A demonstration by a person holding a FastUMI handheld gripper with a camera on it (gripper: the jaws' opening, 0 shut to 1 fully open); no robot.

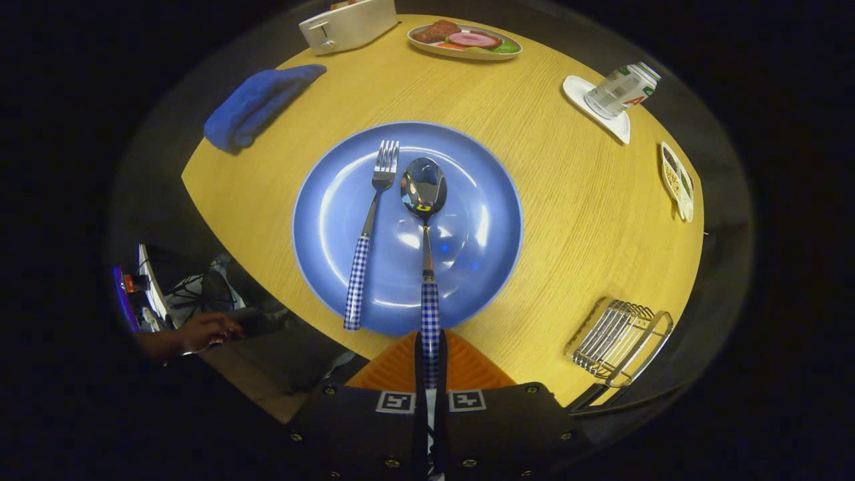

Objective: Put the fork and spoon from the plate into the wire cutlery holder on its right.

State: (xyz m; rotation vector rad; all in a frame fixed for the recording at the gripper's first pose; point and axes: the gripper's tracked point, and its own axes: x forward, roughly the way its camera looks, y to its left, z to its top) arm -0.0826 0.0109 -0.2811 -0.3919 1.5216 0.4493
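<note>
Checked-handle spoon (425, 220) sits pinched at its near end in my hand-held gripper (431, 364); fingers narrow, both pressing the handle as far as I can judge. Bowl end rests on the blue plate (487, 267), just right of the fork (369, 234), which lies parallel and apart from it on the same plate. Wire cutlery holder (621, 337) stands near-right on the wooden tabletop (574, 214), well apart from the plate. Step in hand, I judge: lift the spoon and carry it right. To do it well I'd keep the squeeze firm since the grip is at the very tip and the heavy bowl may droop, lift straight up to clear the rim, avoid nudging the fork, then swing right and line it up over the wires before letting go.
</note>
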